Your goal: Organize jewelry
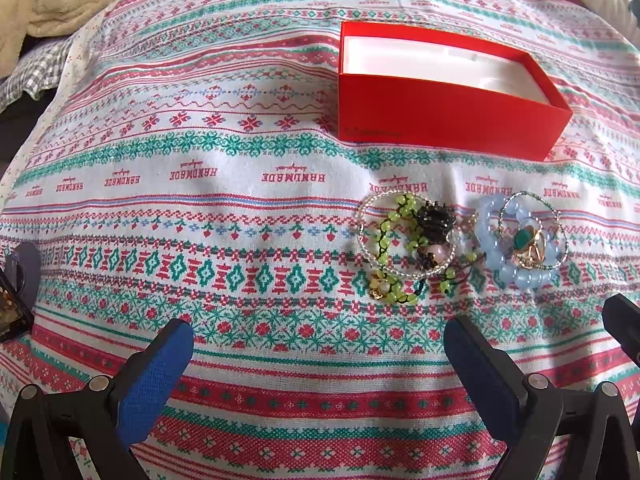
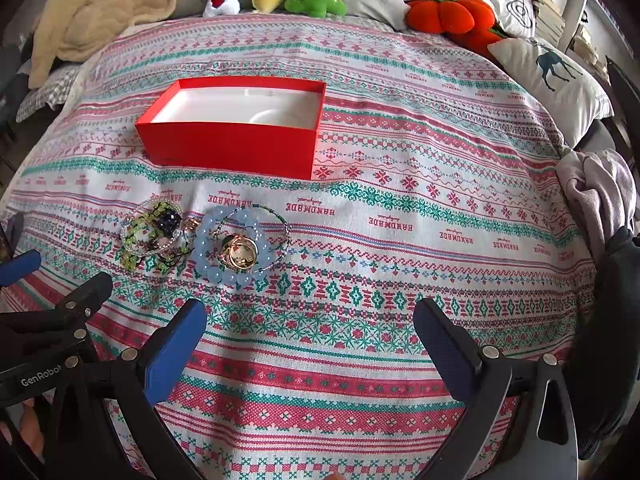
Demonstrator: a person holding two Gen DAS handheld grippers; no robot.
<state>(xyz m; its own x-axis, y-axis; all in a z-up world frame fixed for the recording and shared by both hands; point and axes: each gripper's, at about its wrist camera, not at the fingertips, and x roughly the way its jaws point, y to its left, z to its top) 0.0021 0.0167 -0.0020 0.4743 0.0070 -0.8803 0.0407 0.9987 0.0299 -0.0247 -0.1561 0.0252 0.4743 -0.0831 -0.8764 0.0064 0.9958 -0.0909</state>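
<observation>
Red box (image 2: pixel 228 152) open, empty for filling | jewelry pile (image 1: pixel 460 240) near, untouched | left gripper (image 1: pixel 320 344) wide | right gripper (image 2: pixel 310 328) wide, empty

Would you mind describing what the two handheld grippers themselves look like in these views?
Both are alike. The left gripper and the right gripper each have two black plastic arms with round silver pivot bolts, ending in flat fingers faced with textured blue pads. The left gripper's body, seen from the right wrist view, carries white "GenRobot" lettering. No cables, sleeves or hands are clearly visible.
</observation>
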